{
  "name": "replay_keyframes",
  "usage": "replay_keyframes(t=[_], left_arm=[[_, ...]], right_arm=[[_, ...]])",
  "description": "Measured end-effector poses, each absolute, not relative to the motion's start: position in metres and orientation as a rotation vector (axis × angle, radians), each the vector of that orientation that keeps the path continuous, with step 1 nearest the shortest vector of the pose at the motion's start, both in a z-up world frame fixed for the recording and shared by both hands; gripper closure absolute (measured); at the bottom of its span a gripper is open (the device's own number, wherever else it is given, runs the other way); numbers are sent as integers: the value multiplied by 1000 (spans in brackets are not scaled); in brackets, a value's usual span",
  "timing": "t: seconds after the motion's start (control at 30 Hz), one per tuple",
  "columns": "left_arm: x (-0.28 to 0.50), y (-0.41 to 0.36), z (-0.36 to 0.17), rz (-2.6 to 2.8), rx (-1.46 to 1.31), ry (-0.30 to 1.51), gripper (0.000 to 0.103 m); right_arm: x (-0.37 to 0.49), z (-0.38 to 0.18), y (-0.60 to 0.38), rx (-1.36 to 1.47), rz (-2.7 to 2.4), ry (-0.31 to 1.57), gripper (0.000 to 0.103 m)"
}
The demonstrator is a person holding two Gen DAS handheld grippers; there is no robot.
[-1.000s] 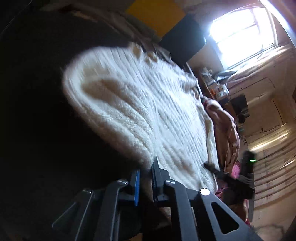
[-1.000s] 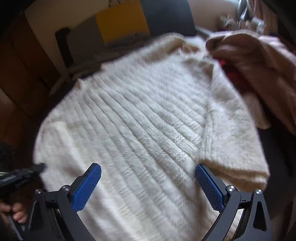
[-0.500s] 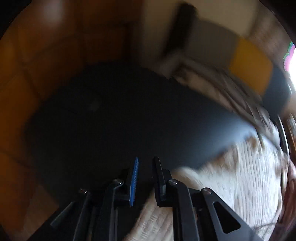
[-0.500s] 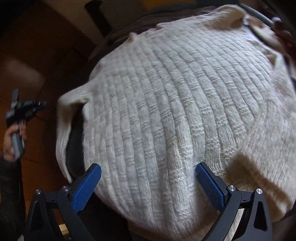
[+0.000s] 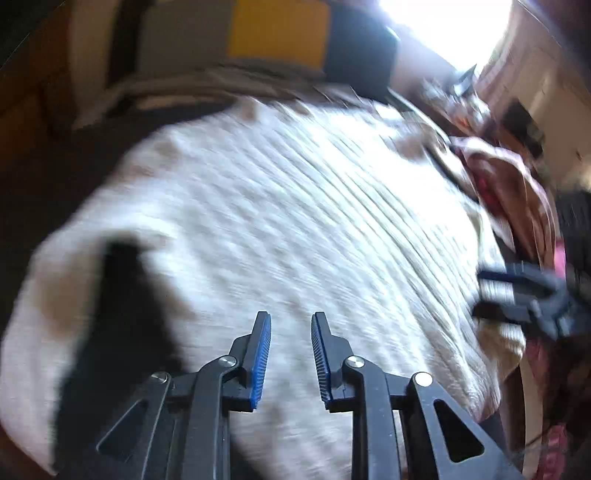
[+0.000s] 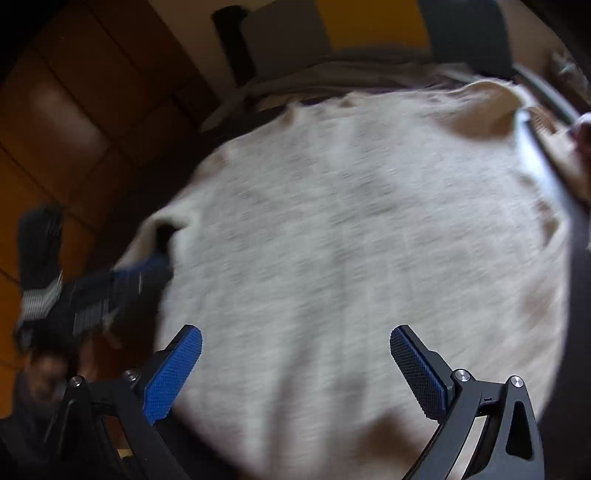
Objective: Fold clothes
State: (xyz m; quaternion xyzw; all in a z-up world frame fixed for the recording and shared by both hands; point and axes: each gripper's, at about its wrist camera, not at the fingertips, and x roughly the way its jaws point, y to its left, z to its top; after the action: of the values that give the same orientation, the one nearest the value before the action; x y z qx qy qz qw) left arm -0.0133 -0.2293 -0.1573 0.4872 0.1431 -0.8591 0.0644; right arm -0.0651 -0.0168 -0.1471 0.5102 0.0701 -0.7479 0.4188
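on the dark table (image 5: pixel 55 177), the cream ribbed sweater (image 5: pixel 295 221) lies spread flat and fills the middle of both wrist views, blurred in both. its folded edge with a dark gap under it sits at 9 o'clock in the right wrist view. left gripper (image 5: pixel 290 354) is at 6 o'clock over the knit, blue pads a narrow gap apart, jaws have just been opening, nothing between them. right gripper (image 6: pixel 295 369) is at 6 o'clock in its own view, jaws spread wide, empty above the sweater, no contact visible. pink and red clothes (image 5: pixel 517 192) lie heaped at 3 o'clock of the sweater. yellow panel (image 5: pixel 280 29) and dark chair back (image 5: pixel 362 55) at 12 o'clock beyond the table. orange-brown floor (image 6: pixel 74 129) at 10 o'clock in the right view.
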Motion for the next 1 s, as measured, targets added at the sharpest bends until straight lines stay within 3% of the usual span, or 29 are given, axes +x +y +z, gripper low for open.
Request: replay_keyframes(t=[0.17, 0.27, 0.4, 0.53, 0.67, 0.77, 1.0], left_arm=[[-29, -221, -174, -2578, 1488, 380, 77], [-25, -239, -176, -2587, 1502, 524, 77], [-18, -251, -176, -2554, 1516, 636, 79], [13, -278, -147, -2599, 1360, 585, 79], [4, -305, -116, -2587, 1208, 525, 78], [-21, -330, -117, -2486, 1198, 479, 77], [-61, -392, -170, -2229, 1319, 442, 76]], right_arm=[[-104, -176, 8, 1492, -1920, 350, 0], [-100, -178, 48, 1527, -2003, 379, 0], [-80, -173, 92, 1525, -2090, 363, 0], [-62, -149, 111, 1420, -2156, 322, 0], [-80, -110, 73, 1226, -2161, 309, 0], [-107, -106, 26, 1146, -2134, 410, 0], [-194, -185, -34, 1325, -2104, 566, 0]])
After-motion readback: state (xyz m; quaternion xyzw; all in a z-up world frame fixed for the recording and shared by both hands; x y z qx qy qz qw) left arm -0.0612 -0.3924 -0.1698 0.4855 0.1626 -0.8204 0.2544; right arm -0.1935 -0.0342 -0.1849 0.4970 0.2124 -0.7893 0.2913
